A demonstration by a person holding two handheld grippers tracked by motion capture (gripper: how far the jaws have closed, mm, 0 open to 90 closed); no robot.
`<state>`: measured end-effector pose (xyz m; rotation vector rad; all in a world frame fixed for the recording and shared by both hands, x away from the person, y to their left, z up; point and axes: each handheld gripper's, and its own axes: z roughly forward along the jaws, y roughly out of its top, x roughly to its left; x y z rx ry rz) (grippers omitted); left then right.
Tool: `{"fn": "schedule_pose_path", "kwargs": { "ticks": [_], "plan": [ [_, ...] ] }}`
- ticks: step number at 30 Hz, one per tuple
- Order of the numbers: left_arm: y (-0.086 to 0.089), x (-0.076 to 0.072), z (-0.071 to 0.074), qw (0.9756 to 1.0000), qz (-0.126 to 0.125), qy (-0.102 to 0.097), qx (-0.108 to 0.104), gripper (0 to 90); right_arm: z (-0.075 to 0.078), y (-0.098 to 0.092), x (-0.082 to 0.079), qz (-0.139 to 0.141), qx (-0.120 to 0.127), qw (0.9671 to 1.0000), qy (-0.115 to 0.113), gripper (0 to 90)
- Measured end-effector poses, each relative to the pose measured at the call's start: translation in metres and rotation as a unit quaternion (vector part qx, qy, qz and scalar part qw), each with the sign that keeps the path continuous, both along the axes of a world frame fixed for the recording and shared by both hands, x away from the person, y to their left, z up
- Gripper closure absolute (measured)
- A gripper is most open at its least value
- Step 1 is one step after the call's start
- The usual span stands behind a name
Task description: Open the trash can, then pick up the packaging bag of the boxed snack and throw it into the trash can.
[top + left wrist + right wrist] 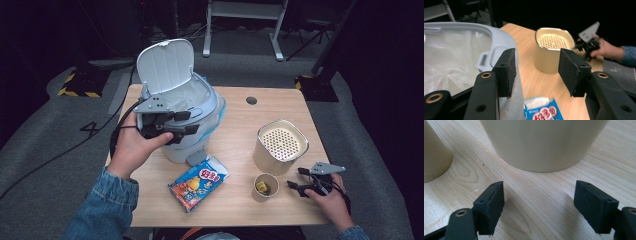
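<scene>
Beside the open bin's rim [200, 107] the left gripper [192, 122] holds its jaws apart, empty; right gripper [300, 178] rests spread near the canister [280, 147]

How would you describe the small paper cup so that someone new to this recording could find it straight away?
Start from the wooden table and go to its right half, where a tall cream canister with a perforated top stands. The small paper cup sits just in front of it, nearer the person. It is the shortest container, open-topped, with something yellowish inside, unlike the lidded canister or the flat blue snack packet to its left.
</scene>
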<state>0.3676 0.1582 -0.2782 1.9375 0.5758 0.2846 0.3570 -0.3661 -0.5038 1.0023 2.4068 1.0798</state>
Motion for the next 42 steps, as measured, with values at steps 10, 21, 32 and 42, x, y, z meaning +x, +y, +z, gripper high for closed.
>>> {"fn": "schedule_pose_path", "kwargs": {
  "ticks": [10,21,32,42],
  "plan": [
    [0.021,-0.034,-0.021,0.9993,-0.011,-0.012,0.033,42.4,0.0,-0.001,0.0,-0.006,0.004,1.0,0.0,29.9],
    [0.056,-0.059,-0.09,0.9992,0.029,0.004,0.027,40.7,0.019,-0.012,-0.011,0.01,0.036,0.9993,0.01,37.0],
    [0.088,-0.061,-0.169,0.9957,0.081,0.042,0.014,42.8,0.04,-0.013,-0.017,0.03,0.048,0.9983,0.014,38.9],
    [0.115,-0.045,-0.214,0.9713,0.183,0.113,0.1,44.1,0.062,-0.006,-0.023,0.049,0.059,0.9969,0.014,42.5]
  ]
}}
